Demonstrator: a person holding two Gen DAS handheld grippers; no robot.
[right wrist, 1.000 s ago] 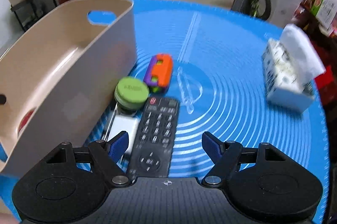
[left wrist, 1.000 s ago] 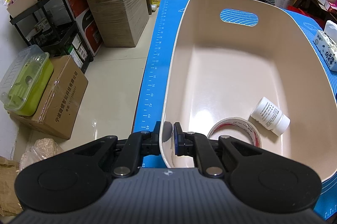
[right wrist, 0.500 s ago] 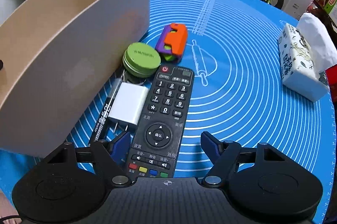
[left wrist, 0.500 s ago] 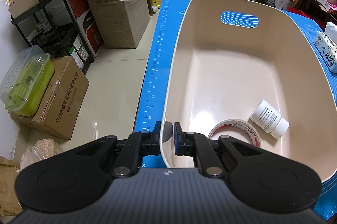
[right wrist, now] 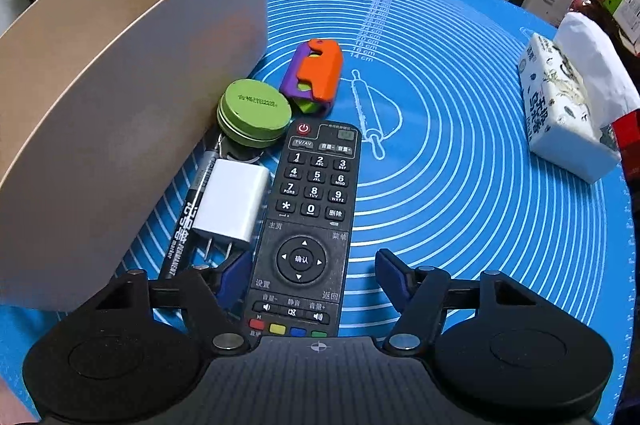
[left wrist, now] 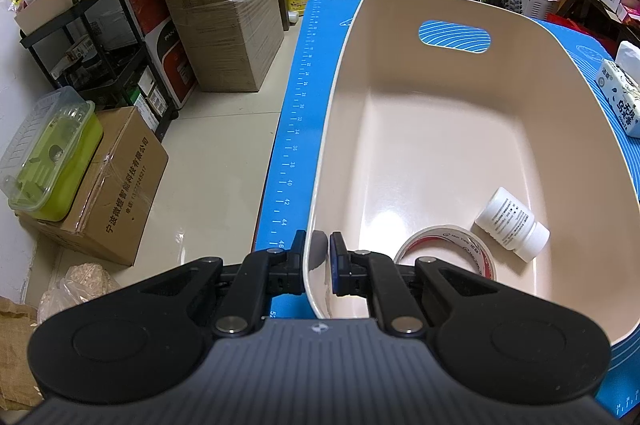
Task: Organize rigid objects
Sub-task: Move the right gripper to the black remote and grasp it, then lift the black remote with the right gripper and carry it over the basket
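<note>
**Remote control next in line for the bin**

A cluttered storeroom of cardboard boxes, a bicycle and a wooden chair surrounds a table covered by a blue silicone baking mat (right wrist: 460, 153) printed with white rings. At the left of the right-wrist view stands the beige oval plastic bin (right wrist: 120, 97), which the left gripper (left wrist: 318, 265) steadies, its jaws clamped on the near wall. Inside, at lower right of the left-wrist view, lie a roll of clear tape (left wrist: 444, 253) and a white pill bottle (left wrist: 512, 229).

Right of the bin, low in the frame, lie a black marker (right wrist: 188, 221), a white plug charger (right wrist: 232, 201), a green round tin (right wrist: 254, 113) and an orange-and-purple toy (right wrist: 314, 77). The black remote control (right wrist: 308, 221) lies lengthwise between the jaws of the right gripper (right wrist: 312, 277), which are closing but not yet pressing it.

The step looks like grasping the remote. Next, the pads must meet its long sides squarely, clear of the charger just beside it, then lift it over the rim.

A tissue pack (right wrist: 568, 113) sits far right.
</note>
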